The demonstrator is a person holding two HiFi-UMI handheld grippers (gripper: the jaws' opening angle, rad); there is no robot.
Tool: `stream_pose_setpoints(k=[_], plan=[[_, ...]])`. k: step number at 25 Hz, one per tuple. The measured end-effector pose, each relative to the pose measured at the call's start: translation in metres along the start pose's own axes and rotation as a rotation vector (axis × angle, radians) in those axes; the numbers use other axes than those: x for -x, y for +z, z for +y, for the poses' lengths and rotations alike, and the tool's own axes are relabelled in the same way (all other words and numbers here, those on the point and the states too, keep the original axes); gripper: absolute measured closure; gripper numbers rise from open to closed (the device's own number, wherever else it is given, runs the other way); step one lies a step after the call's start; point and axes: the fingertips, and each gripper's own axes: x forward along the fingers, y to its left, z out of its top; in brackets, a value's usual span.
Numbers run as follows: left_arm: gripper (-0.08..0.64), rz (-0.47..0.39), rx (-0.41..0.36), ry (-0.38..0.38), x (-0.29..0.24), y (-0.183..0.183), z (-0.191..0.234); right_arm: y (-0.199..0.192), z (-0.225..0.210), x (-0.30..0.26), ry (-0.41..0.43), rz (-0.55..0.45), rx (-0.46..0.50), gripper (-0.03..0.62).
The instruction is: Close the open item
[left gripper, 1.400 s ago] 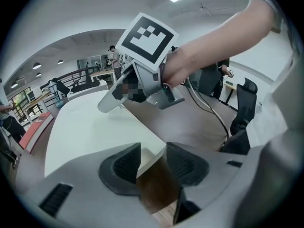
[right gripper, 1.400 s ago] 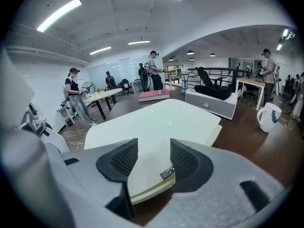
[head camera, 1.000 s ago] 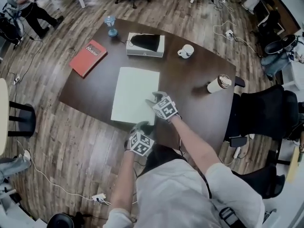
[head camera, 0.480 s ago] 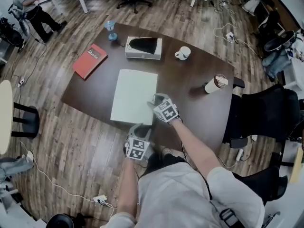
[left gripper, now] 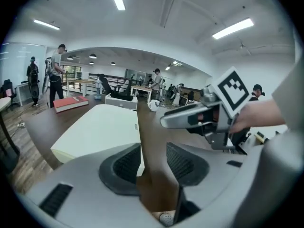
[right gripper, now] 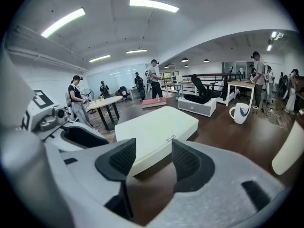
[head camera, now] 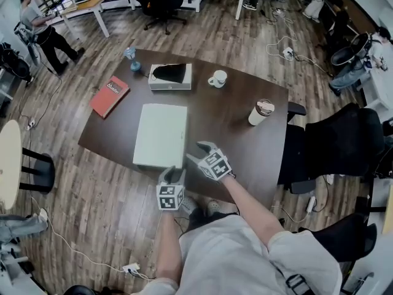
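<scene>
A pale green flat box (head camera: 161, 135) lies on the dark table (head camera: 233, 121), its lid down and no gap showing along its side. My left gripper (head camera: 172, 176) hovers at the table's near edge, just off the box's near right corner, jaws open and empty. My right gripper (head camera: 198, 153) is a little right of that corner, over bare wood, also open with nothing between its jaws. In the left gripper view the box (left gripper: 102, 127) lies ahead to the left of the left gripper (left gripper: 153, 159). The right gripper view has the box (right gripper: 156, 127) straight ahead of the right gripper (right gripper: 153, 161).
At the far side of the table are a red book (head camera: 109, 95), a white tray with a black thing in it (head camera: 170, 77), a mug (head camera: 217, 78) and a blue glass (head camera: 130, 57). A lidded cup (head camera: 260, 112) stands at the right. A black chair (head camera: 331, 143) is beside the table.
Both grippers have drawn back from the box's near right corner toward the table's near edge. The head view has shifted, so the table sits higher and further left.
</scene>
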Motion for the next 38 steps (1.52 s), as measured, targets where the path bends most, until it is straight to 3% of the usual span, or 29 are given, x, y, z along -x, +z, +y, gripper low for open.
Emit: stream_pose_setpoints(k=[9,13,21,29,38], plan=[[0.399,-0.110,0.123,0.137,0.045,0.021,0.006,-0.008,0.026,0.054,0.029,-0.077,-0.064,0.357],[0.399,-0.159,0.171,0.164,0.065,0.023,-0.003,-0.011,0.036,0.080,-0.002,-0.126,-0.060,0.354],[0.399,-0.181,0.164,0.189,0.090,0.006,-0.032,-0.044,0.048,0.112,0.000,-0.150,-0.143,0.353],[0.399,-0.190,0.116,0.206,0.101,-0.004,-0.048,-0.061,0.040,0.136,-0.033,-0.152,-0.104,0.354],[0.399,-0.200,0.107,0.232,0.116,0.000,-0.051,-0.061,0.072,0.132,0.044,-0.146,-0.078,0.360]])
